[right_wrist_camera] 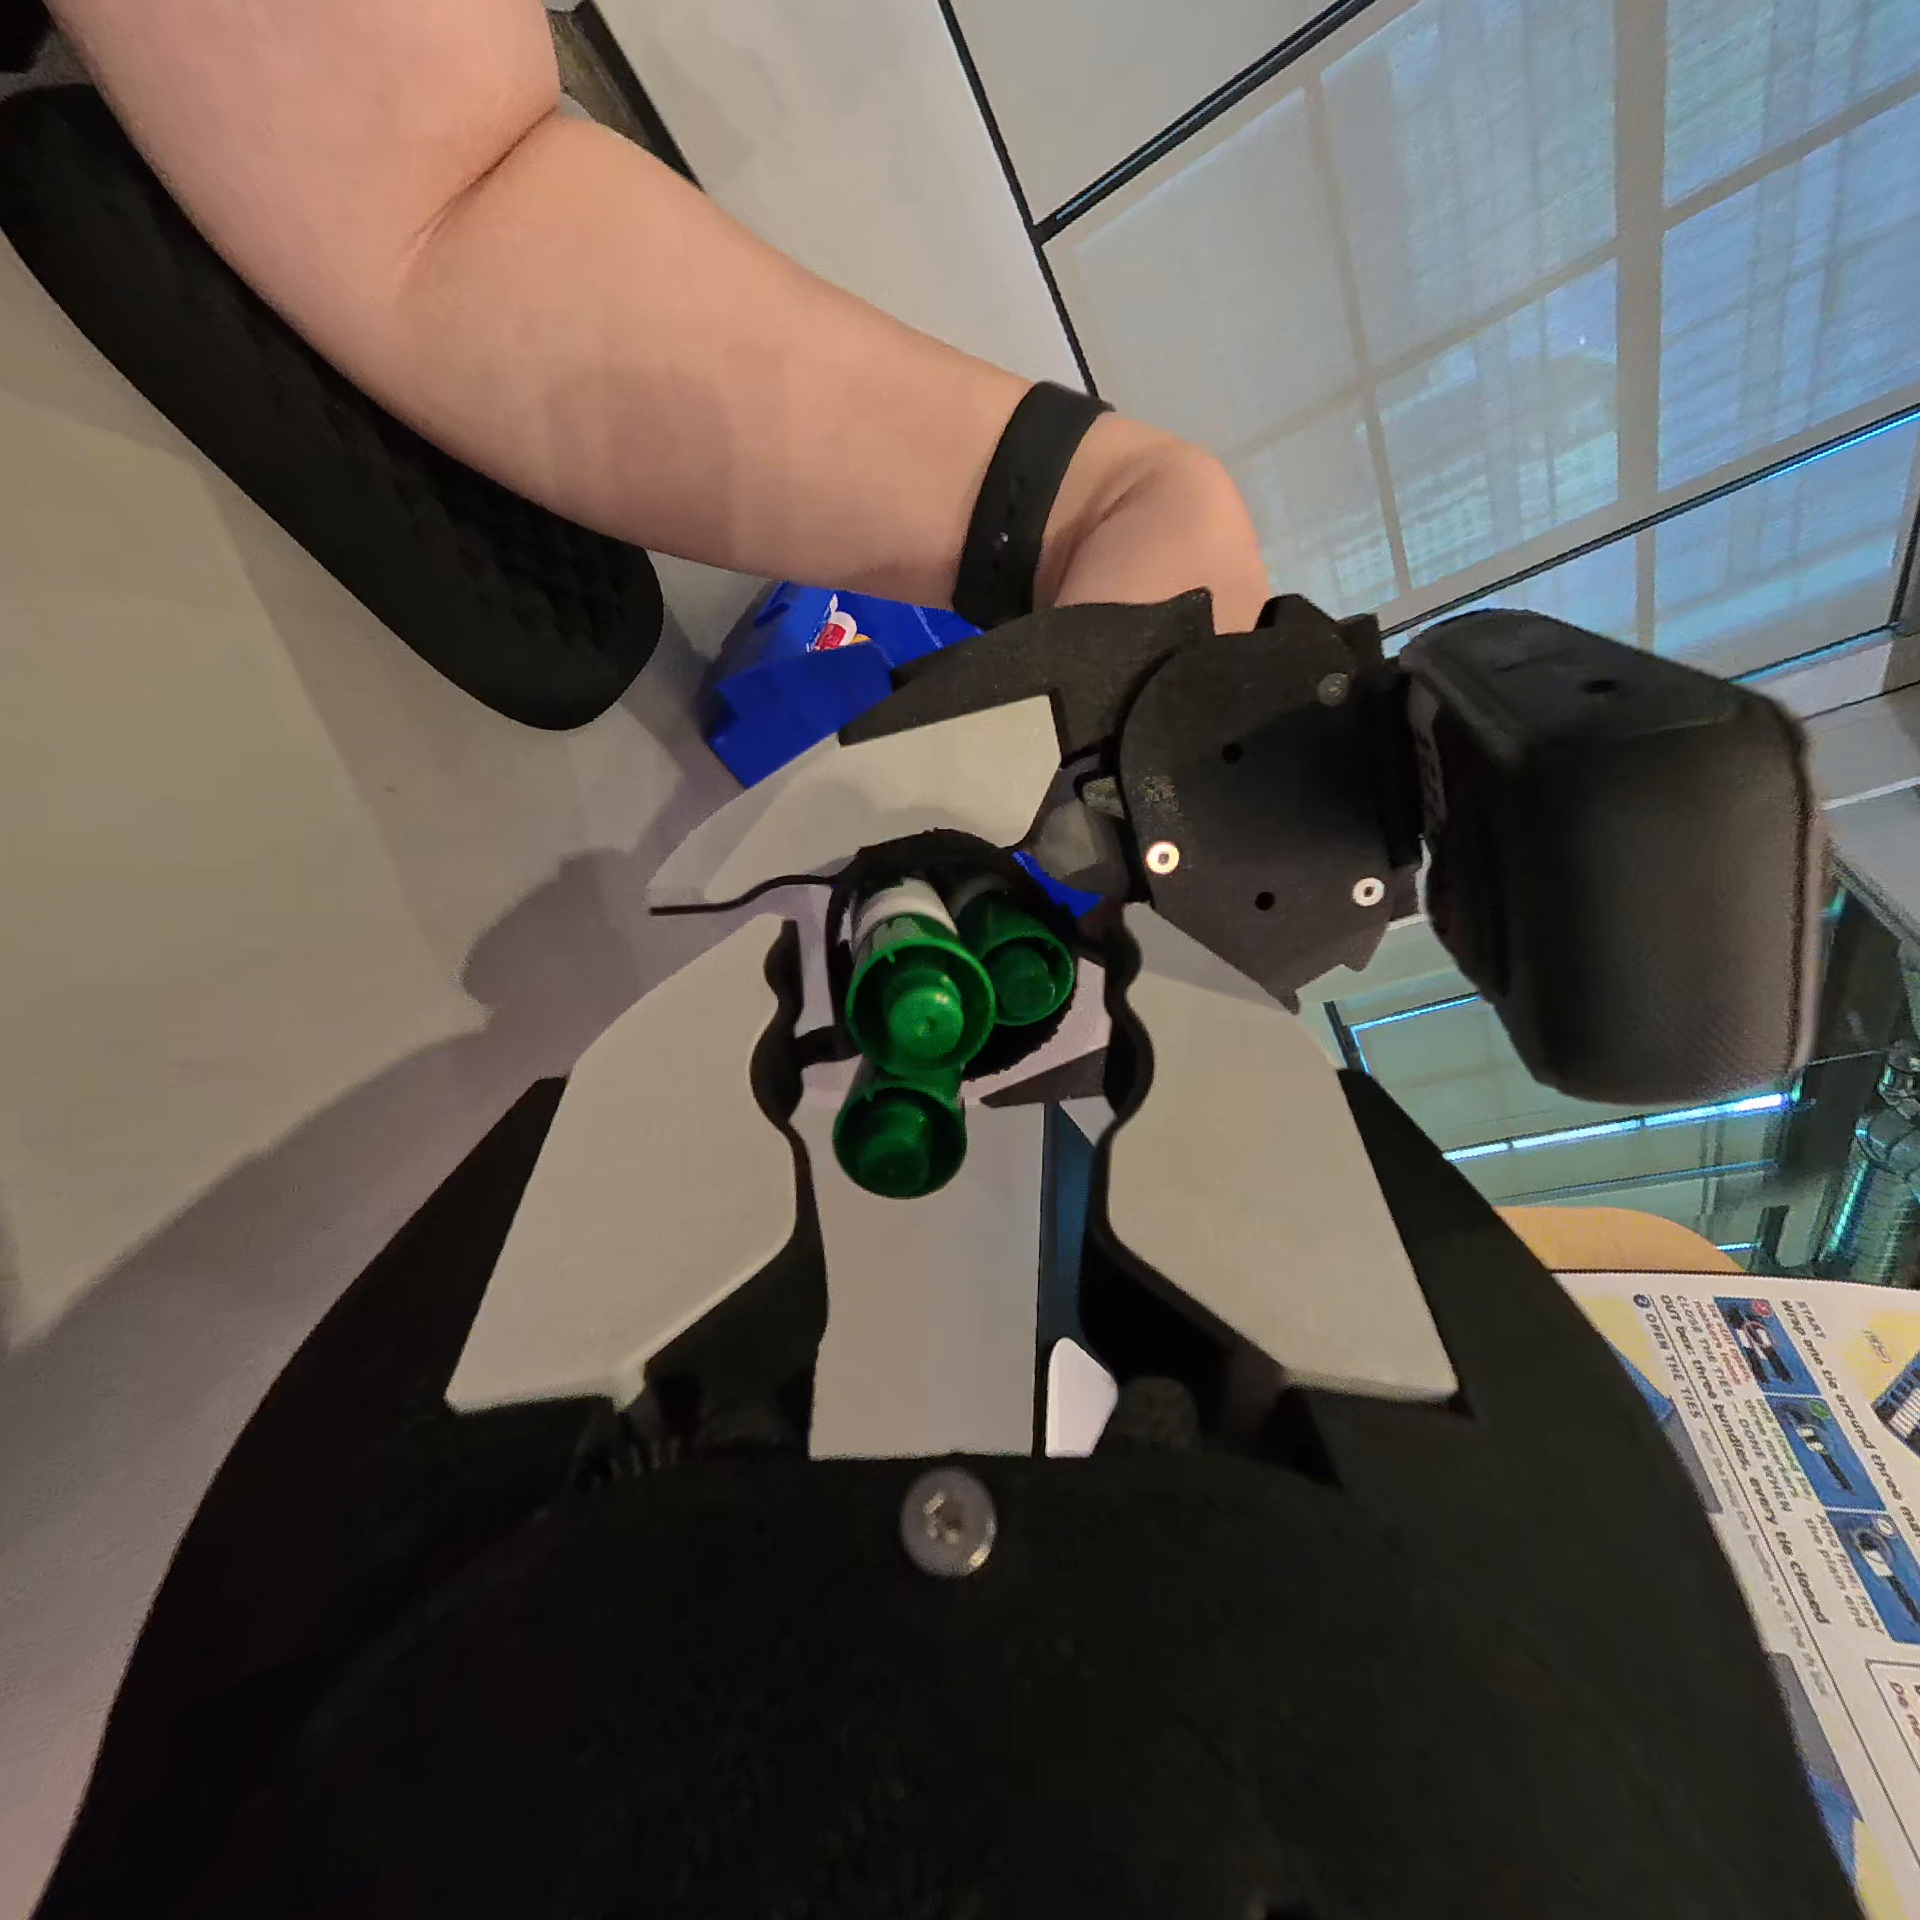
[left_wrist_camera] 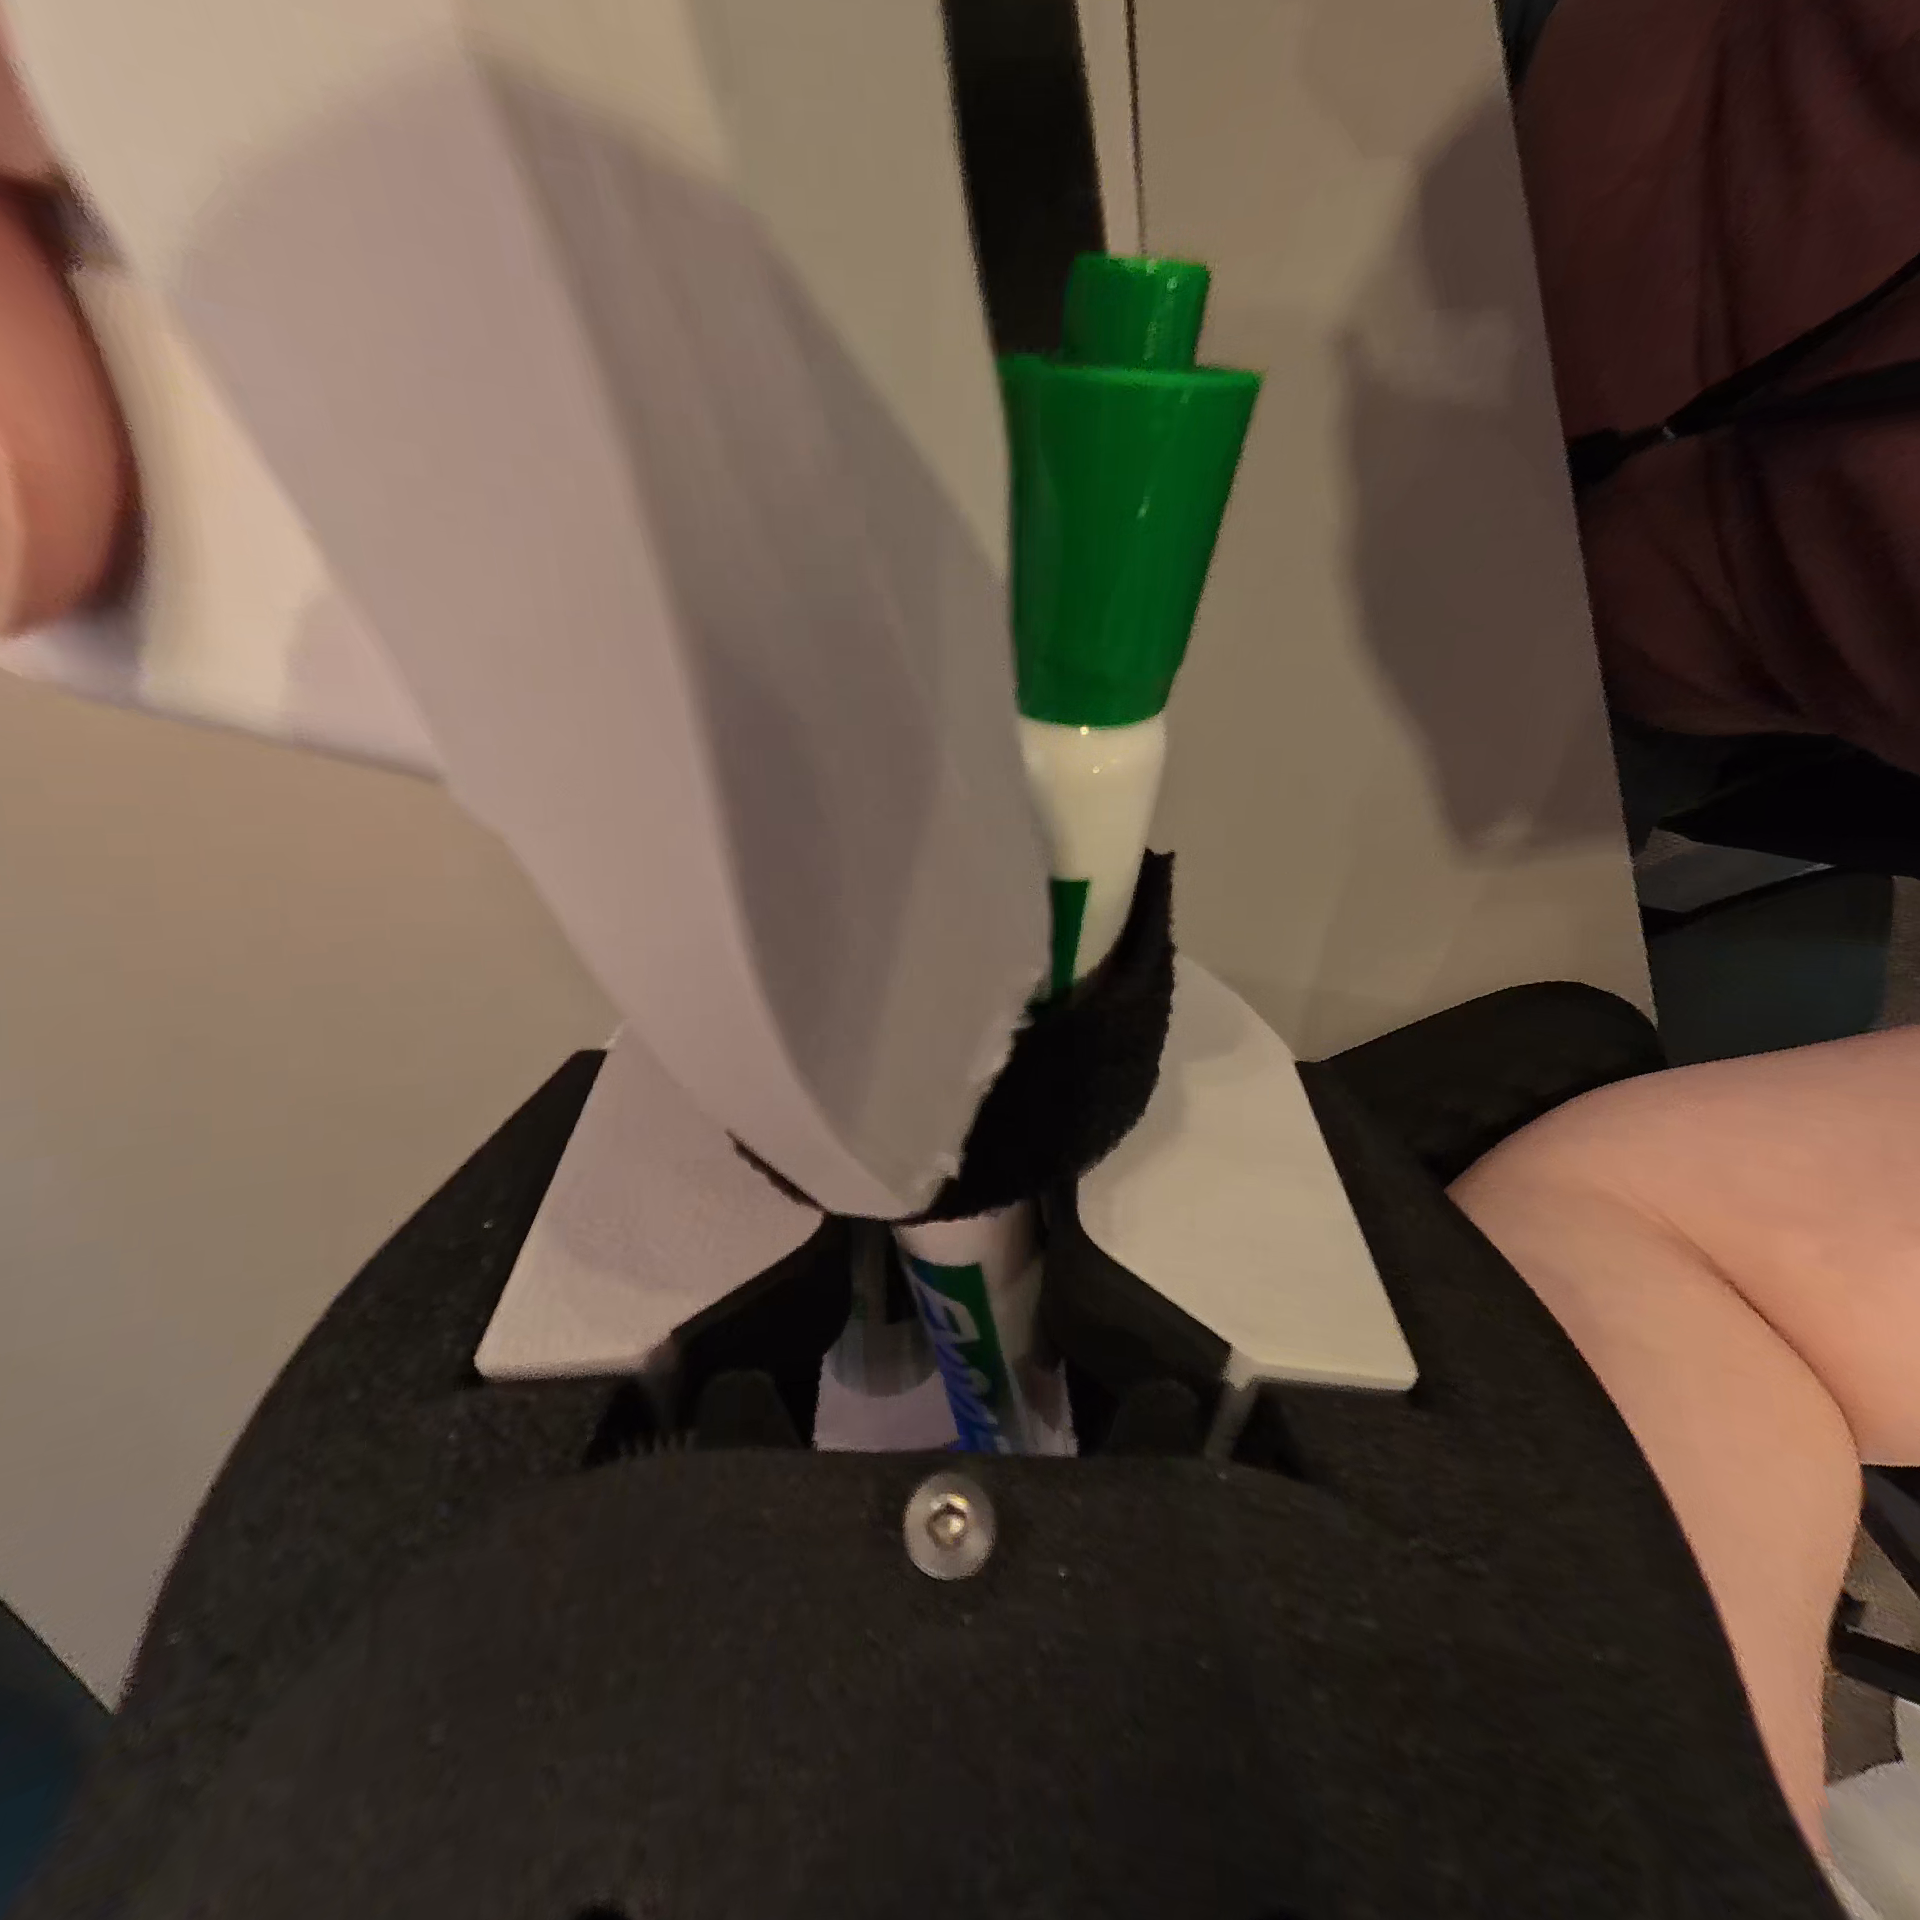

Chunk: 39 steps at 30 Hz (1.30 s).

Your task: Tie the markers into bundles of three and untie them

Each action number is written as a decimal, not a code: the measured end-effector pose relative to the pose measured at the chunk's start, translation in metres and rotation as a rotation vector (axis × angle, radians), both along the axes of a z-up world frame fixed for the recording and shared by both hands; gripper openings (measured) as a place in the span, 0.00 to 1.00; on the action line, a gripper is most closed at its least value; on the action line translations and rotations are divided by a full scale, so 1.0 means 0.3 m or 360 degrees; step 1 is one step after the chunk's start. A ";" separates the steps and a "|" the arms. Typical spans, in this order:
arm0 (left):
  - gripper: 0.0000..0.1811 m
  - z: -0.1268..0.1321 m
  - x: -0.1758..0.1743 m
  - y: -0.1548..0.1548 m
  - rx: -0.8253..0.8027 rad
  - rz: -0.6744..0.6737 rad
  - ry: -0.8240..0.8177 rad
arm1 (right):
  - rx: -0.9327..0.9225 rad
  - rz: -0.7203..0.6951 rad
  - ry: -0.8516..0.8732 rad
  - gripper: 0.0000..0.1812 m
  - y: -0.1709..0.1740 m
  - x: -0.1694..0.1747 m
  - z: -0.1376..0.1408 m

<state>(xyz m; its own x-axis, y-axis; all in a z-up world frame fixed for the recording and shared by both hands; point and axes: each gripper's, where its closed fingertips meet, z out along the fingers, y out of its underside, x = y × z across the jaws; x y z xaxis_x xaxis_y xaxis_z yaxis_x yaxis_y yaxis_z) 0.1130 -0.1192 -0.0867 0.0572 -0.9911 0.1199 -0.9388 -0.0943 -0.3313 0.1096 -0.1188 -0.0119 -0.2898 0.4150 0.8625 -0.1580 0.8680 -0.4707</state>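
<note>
Three green-capped markers (right_wrist_camera: 925,1008) form a bundle with a black hook-and-loop strap (left_wrist_camera: 1081,1091) around their barrels. My left gripper (left_wrist_camera: 945,1226) is shut on the bundle below the strap. In the left wrist view one green cap (left_wrist_camera: 1122,520) points away and the other markers are hidden. In the right wrist view the left gripper (right_wrist_camera: 977,883) holds the far end and the caps point at the camera. My right gripper (right_wrist_camera: 940,956) is open, its jaws on either side of the caps. One of its white fingers (left_wrist_camera: 675,623) reaches down to the strap, blurred. A loose strap end (right_wrist_camera: 727,896) trails left.
A blue box (right_wrist_camera: 790,696) lies on the grey table (right_wrist_camera: 208,831) behind the bundle. A printed instruction sheet (right_wrist_camera: 1766,1475) lies at the right. A black padded rest (right_wrist_camera: 364,468) is at the left. A person's forearm with a black wristband (right_wrist_camera: 1018,499) crosses above.
</note>
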 end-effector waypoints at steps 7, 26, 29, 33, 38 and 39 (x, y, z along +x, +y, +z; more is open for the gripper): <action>0.23 -0.031 -0.070 0.047 -0.0023 0.0193 0.0089 | -0.0112 -0.0043 0.0012 0.36 0.044 0.000 0.002; 0.23 -0.012 -0.106 0.209 -0.0023 0.0590 0.0112 | -0.0976 -0.0572 0.0101 0.19 -0.014 0.043 -0.034; 0.23 0.021 -0.100 0.256 -0.0030 0.0716 0.0159 | -0.1112 -0.0706 0.0046 0.12 -0.045 0.007 -0.091; 0.23 0.066 -0.068 0.311 -0.0062 0.0941 0.0175 | -0.1327 -0.0826 0.0065 0.01 -0.023 -0.043 -0.124; 0.23 0.119 -0.015 0.371 -0.0058 0.1167 0.0159 | -0.1429 -0.0921 0.0420 0.01 0.038 -0.081 -0.037; 0.23 0.132 0.005 0.381 -0.0074 0.1202 0.0121 | -0.1416 -0.0950 0.0462 0.01 0.047 -0.095 -0.029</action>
<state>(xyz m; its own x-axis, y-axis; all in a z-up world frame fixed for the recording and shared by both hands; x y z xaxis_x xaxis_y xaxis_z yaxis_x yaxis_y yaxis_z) 0.1145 -0.0048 -0.0471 0.7280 -0.6733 0.1291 -0.6337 -0.7328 -0.2481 0.0810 -0.1049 -0.0205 0.3280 0.9254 0.1899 -0.0325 0.2120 -0.9767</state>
